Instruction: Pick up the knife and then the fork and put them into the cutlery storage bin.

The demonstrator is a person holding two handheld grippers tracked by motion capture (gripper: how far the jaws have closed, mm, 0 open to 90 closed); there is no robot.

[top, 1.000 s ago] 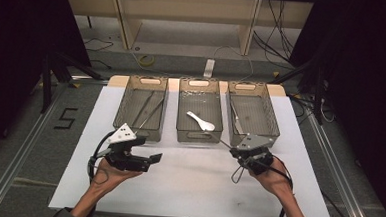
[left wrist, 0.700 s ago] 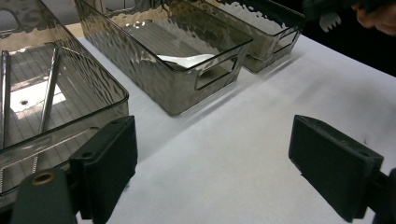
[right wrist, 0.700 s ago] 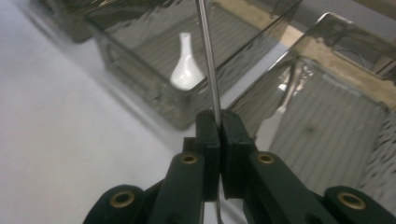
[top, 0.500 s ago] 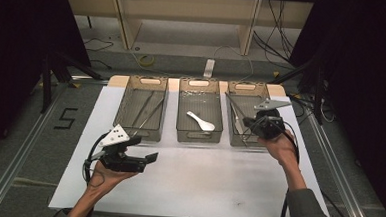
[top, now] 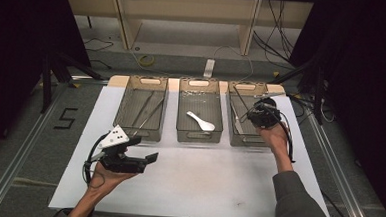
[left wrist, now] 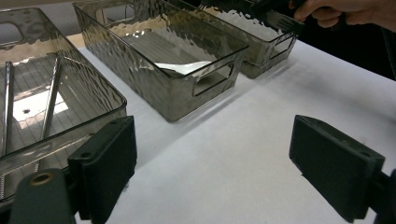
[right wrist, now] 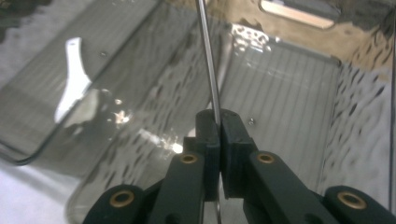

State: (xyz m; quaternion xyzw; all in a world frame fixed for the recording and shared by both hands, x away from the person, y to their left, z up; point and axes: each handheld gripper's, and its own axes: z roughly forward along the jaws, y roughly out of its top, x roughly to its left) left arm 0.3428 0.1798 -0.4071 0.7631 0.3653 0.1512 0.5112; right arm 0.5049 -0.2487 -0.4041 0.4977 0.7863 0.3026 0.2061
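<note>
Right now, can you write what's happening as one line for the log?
right hand-held gripper: shut on thin metal rod | over right bin | left hand-held gripper: open, holding nothing | white spoon: in middle bin

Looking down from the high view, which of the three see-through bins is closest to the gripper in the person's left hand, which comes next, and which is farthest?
From the left gripper:
1. Left bin, just beyond it, holding thin metal rods.
2. Middle bin, farther right, with the white spoon inside.
3. Right bin, farthest across the table, where the right gripper holds a thin metal rod over it.
</note>
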